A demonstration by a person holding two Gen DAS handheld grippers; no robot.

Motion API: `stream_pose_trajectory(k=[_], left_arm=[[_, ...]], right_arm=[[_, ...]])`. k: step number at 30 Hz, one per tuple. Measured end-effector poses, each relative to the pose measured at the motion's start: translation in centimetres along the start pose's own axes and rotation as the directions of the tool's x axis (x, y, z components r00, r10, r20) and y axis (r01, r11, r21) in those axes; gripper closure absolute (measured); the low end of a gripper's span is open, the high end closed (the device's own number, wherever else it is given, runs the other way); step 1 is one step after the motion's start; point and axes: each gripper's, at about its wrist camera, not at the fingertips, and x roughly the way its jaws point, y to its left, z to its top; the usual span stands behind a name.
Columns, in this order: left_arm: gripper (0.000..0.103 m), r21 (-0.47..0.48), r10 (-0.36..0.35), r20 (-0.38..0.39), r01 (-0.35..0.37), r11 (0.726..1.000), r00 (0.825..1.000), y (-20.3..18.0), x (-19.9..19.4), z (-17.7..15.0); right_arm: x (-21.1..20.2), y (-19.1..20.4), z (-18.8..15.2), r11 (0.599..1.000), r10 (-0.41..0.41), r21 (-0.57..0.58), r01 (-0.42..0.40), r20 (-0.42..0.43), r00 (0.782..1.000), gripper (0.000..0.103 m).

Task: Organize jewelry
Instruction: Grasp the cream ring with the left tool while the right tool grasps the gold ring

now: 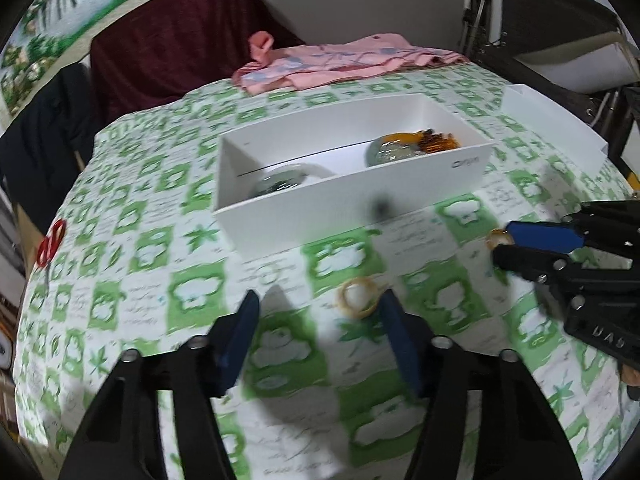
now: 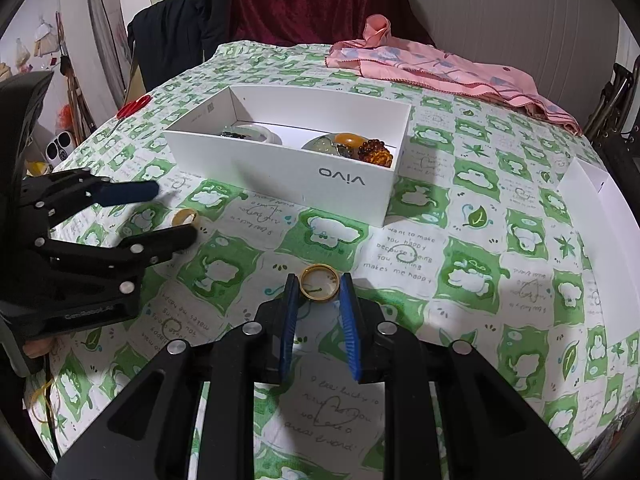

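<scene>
The white box (image 2: 288, 176) holds bangles (image 2: 252, 133) and amber beads (image 2: 376, 152). Right fingers (image 2: 320, 285) clench a gold ring (image 2: 319, 283); left fingers (image 1: 320, 304) stand released around another ring (image 1: 359, 297).

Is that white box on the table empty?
No. The open white box holds jewelry: a pale bangle in one end, amber beads and stones in the other.

I count 2 rings (image 2: 320, 281) (image 2: 185, 216) on the cloth, 1 white box (image 2: 280, 176), 1 lid (image 2: 596, 200), 1 red scissors (image 2: 134, 107), 2 grippers (image 2: 320, 292) (image 2: 176, 212).
</scene>
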Motion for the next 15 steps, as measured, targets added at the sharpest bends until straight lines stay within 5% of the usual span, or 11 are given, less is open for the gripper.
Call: stream_pose_trajectory(k=[4,15], left_arm=[[0.081,-0.003,-0.069,0.005,0.069,0.998,0.998,-0.4,0.1,0.1],[0.081,-0.097,-0.049,0.041,0.053,0.994,0.998,1.5,-1.1,-0.8]], right_arm=[[0.0,0.0,0.0,1.0,0.002,0.002,-0.002,0.001,1.0,0.083],[-0.1,-0.4,0.0,0.999,0.024,0.028,-0.025,0.008,1.0,0.083]])
